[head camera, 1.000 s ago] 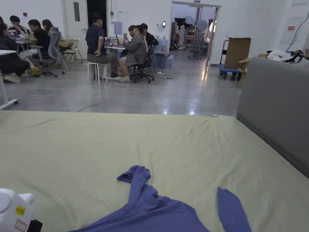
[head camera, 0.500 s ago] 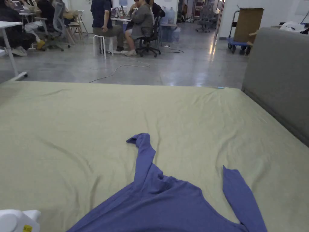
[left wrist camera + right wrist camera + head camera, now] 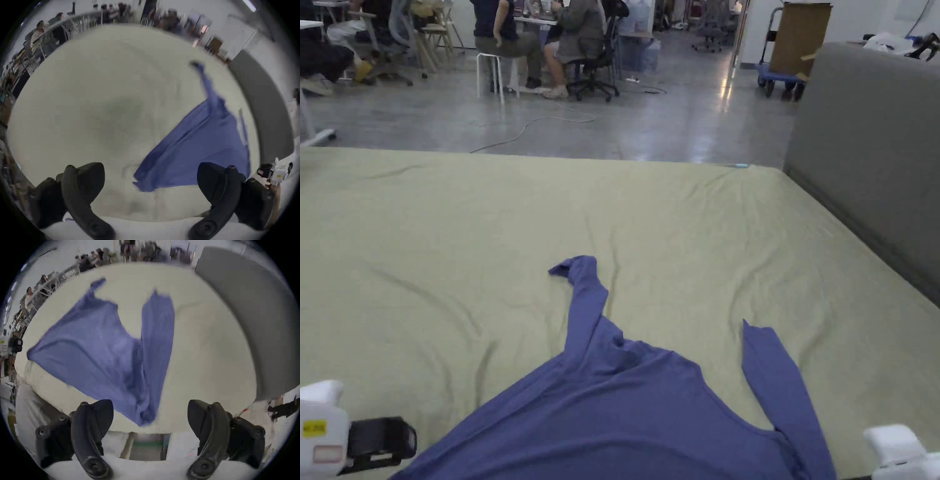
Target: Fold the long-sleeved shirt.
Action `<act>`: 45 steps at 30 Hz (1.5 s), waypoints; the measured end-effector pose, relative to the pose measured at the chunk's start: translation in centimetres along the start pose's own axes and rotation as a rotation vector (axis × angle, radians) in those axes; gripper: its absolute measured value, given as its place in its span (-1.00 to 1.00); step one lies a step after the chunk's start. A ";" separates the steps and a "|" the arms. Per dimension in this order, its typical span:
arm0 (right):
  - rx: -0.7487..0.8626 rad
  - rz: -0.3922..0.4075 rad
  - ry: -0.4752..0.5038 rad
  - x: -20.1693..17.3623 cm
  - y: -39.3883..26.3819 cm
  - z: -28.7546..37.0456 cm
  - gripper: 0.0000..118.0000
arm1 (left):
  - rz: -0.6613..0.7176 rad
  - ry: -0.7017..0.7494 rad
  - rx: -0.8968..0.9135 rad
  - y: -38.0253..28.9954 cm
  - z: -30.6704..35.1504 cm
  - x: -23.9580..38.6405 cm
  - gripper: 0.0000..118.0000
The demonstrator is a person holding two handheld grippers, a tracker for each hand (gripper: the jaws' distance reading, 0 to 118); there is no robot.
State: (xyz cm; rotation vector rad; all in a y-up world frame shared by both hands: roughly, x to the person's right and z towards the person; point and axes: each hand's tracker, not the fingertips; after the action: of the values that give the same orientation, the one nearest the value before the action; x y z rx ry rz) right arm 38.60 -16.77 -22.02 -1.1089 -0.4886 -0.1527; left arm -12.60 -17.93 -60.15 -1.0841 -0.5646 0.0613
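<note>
Blue shirt [image 3: 625, 419] flat on bed [image 3: 456, 250] — left claw [image 3: 150, 175], right claw [image 3: 150, 412] both wide, empty.

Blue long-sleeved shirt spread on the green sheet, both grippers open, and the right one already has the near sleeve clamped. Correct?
Not quite. The right gripper holds nothing: in the right gripper view its jaws stand wide apart, with the blue shirt lying on the green sheet beyond them, unclamped. The left gripper is open too.
</note>
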 end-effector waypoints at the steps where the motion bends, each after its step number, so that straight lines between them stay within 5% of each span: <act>1: 0.037 -0.010 0.024 -0.1 0.5 1.4 0.60 | 0.006 -0.017 0.031 -0.3 1.2 0.4 0.96; 4: 0.077 -0.072 0.077 -0.7 1.5 3.3 0.46 | 0.003 0.003 -0.056 -2.1 2.9 1.2 0.81; 6: 0.114 -0.115 0.106 -1.8 1.4 3.4 -1.00 | -0.100 0.026 -0.083 -4.2 3.0 2.0 -1.00; 8: 0.110 -0.112 0.118 -3.3 0.9 2.8 -1.00 | -0.132 0.102 -0.085 -6.0 2.2 2.2 -1.00; 10: 0.098 -0.022 0.093 -4.7 0.6 2.5 -1.00 | -0.136 0.092 -0.129 -6.1 1.1 1.6 -1.00; 11: 0.101 0.005 0.076 -5.8 1.0 1.4 -1.00 | -0.119 0.095 -0.115 -5.9 0.7 1.3 -0.86; 12: 0.105 0.004 0.078 -6.5 1.1 1.0 -1.00 | -0.083 0.131 -0.069 -5.4 0.0 0.0 -0.26; 13: 0.102 0.002 0.093 -6.8 1.2 0.8 -1.00 | -0.079 0.154 -0.035 -4.8 -0.4 -0.5 0.60; 14: 0.095 -0.002 0.131 -7.0 1.3 0.5 -1.00 | -0.080 0.170 -0.031 -4.2 -1.2 -0.8 1.00; 16: 0.084 -0.018 0.176 -7.3 2.3 -0.3 -1.00 | -0.076 0.129 0.036 -3.1 -2.9 -1.0 0.93; 19: 0.069 0.003 0.165 -8.3 3.4 -1.0 -1.00 | -0.128 0.166 -0.159 -2.6 -7.4 -1.7 0.85; 20: 0.062 0.016 0.151 -8.6 3.8 -1.3 -1.00 | -0.165 0.183 -0.199 -3.2 -8.1 -0.7 0.59; 22: 0.049 0.035 0.134 -8.9 5.0 -2.1 -1.00 | -0.252 0.232 -0.231 -4.2 -9.7 -0.1 -0.70; 23: 0.030 0.031 0.146 -8.6 6.1 -3.2 -1.00 | -0.237 0.150 -0.193 -4.6 -9.6 0.1 -0.81; 27: 0.056 0.082 0.203 -9.7 13.0 -6.0 -1.00 | -0.291 0.198 -0.171 -4.7 -7.5 1.2 -0.88; 28: 0.073 0.103 0.217 -10.2 15.1 -7.2 -0.74 | -0.269 0.169 -0.159 -4.5 -6.9 1.7 -0.88; 30: 0.056 0.107 0.194 -11.4 20.1 -11.1 0.92 | -0.285 0.208 -0.125 -3.8 -5.5 1.6 -0.88; 31: 0.028 0.121 0.174 -12.4 21.7 -13.3 0.97 | -0.285 0.207 -0.115 -3.7 -5.0 1.6 -0.88; 32: 0.054 0.196 0.154 -12.3 23.6 -14.6 0.96 | -0.282 0.201 -0.106 -3.4 -4.9 1.5 -0.88; 34: -0.085 0.153 0.111 -12.7 25.9 -18.7 0.96 | -0.224 0.135 -0.136 -3.3 -4.4 1.6 -0.88; 37: -0.193 0.204 0.009 -14.3 25.7 -24.0 0.81 | -0.217 0.125 -0.133 -3.3 -3.8 2.4 -0.88; 38: -0.245 0.191 0.006 -14.4 25.4 -25.0 0.51 | -0.217 0.127 -0.130 -3.2 -3.8 2.6 -0.88; 40: -0.242 0.097 0.113 -14.0 24.9 -24.2 0.23 | -0.213 0.129 -0.129 -3.1 -3.8 2.7 -0.88; 42: -0.174 0.168 0.075 -14.5 24.5 -21.9 -0.98 | -0.202 0.136 -0.116 -3.0 -3.7 2.8 -0.88; 45: -0.137 0.290 0.106 -14.6 22.7 -18.4 -0.98 | -0.186 0.133 -0.107 -2.8 -3.9 2.4 -0.88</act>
State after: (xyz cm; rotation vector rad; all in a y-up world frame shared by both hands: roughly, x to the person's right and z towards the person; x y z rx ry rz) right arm 39.30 -24.72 -53.73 -1.2866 -0.2211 0.0099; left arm -9.37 -21.68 -58.15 -1.1258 -0.5507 -0.2037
